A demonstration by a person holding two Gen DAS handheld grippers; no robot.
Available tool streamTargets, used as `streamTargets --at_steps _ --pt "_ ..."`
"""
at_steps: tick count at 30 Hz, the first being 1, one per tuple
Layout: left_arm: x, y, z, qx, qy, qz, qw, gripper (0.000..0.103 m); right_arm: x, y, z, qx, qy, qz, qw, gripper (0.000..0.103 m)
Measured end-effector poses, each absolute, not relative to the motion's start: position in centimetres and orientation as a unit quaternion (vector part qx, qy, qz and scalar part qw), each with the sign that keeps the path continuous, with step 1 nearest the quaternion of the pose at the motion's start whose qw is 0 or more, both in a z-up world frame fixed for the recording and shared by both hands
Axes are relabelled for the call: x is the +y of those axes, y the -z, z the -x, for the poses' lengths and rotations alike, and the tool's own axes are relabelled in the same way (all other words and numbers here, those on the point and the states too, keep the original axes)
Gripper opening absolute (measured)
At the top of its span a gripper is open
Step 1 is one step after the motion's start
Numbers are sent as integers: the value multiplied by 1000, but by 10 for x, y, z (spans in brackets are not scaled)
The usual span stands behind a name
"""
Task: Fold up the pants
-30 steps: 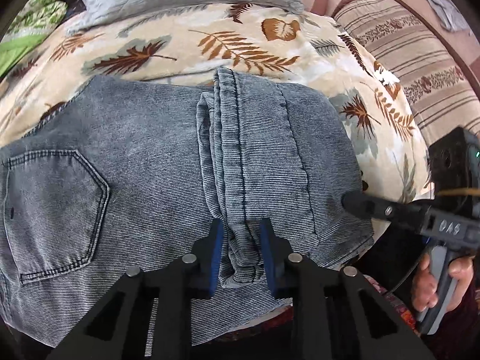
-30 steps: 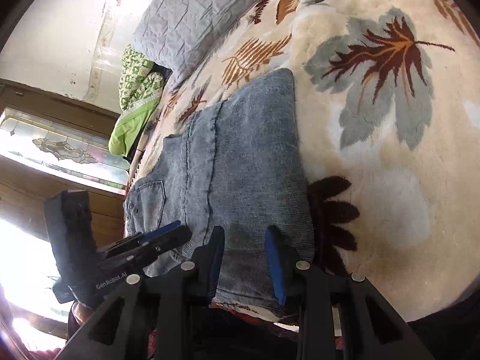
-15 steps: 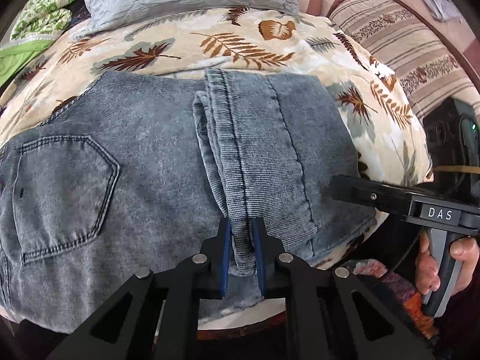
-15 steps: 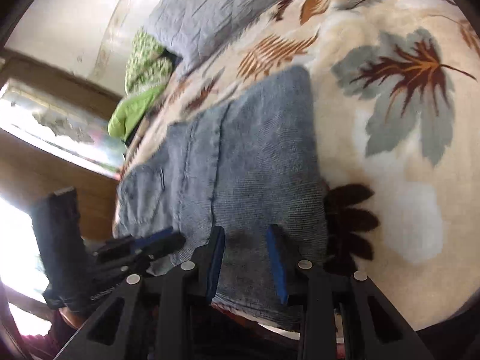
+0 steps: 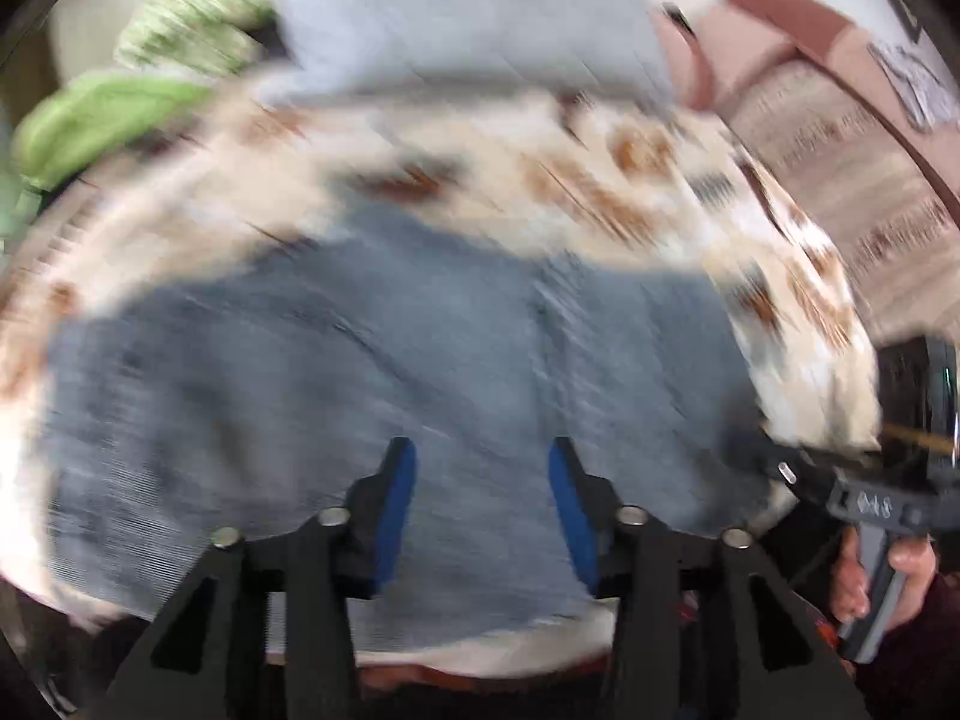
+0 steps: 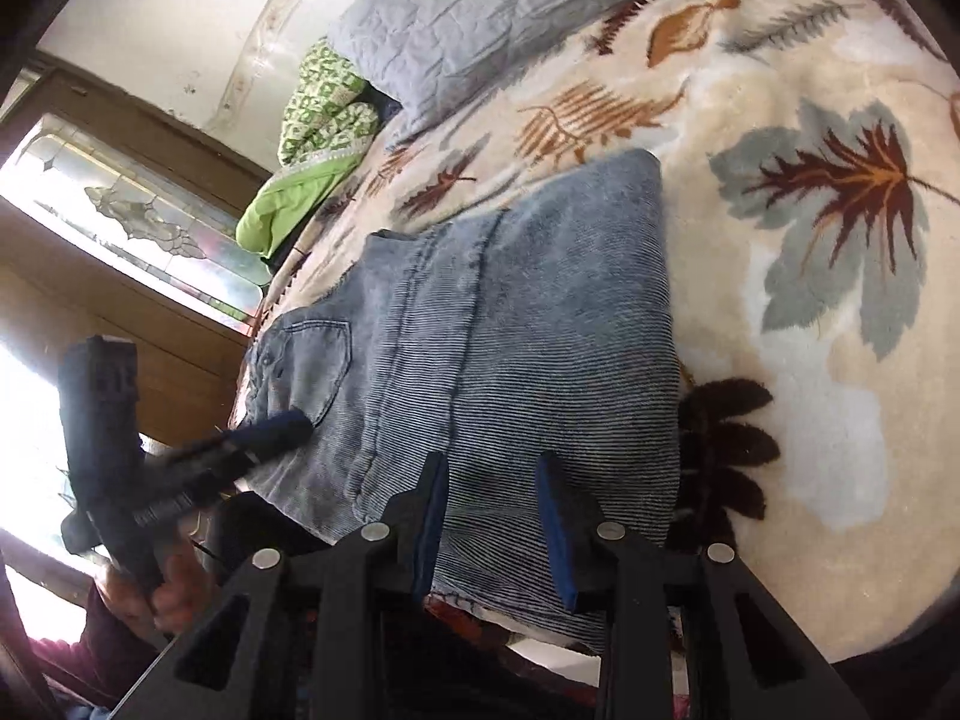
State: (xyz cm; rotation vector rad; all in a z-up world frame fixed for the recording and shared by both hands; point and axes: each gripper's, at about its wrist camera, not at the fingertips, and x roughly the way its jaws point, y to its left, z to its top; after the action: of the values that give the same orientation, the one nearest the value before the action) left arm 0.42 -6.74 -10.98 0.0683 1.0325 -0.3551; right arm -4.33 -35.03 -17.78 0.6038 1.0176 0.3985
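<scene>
In the left wrist view, blurred by motion, we see the left gripper at lower centre with its blue-padded fingers spread wide over the folded denim pants, with no cloth pinched between them. The pants fill the middle of the frame on the leaf-print blanket; a green cloth sits at upper left and a grey quilted pillow at the top. At the right edge our right gripper shows only as a dark tip at the pants' edge.

In the right wrist view, sharper, the left gripper enters from the lower left, its tip lying on the pants beside the back pocket. A window glows at the left edge. The right gripper at lower centre stands parted over the near edge of the denim, gripping nothing. The blanket spreads to the right.
</scene>
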Motion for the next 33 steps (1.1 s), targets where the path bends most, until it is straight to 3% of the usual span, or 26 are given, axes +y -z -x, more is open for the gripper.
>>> streamTargets --at_steps 2,7,13,22,24,25,27,30,31,33 --pt "-22 89 -12 467 106 -19 878 76 -346 172 45 471 -192 -267 819 33" --pt "119 70 -36 475 -15 98 874 87 -334 172 43 484 -190 -239 820 33" --pt "206 129 -34 566 -50 195 799 88 -331 178 41 492 -185 -240 816 34" --pt "196 190 -38 614 30 266 743 88 -329 181 41 490 -181 -231 821 34" --pt "193 195 -40 613 47 283 736 82 -329 181 42 489 -181 -230 822 34" --pt "189 195 -40 612 49 285 736 71 -328 181 42 489 -180 -229 822 34" --pt "182 193 -39 612 51 263 744 66 -328 180 42 489 -179 -228 823 34" --pt "176 188 -39 604 45 254 754 38 -327 180 42 489 -178 -226 823 34" --pt "176 185 -38 599 39 252 759 24 -327 180 42 489 -178 -227 823 34" --pt "176 179 -36 592 40 254 763 18 -328 180 42 489 -178 -227 823 34"
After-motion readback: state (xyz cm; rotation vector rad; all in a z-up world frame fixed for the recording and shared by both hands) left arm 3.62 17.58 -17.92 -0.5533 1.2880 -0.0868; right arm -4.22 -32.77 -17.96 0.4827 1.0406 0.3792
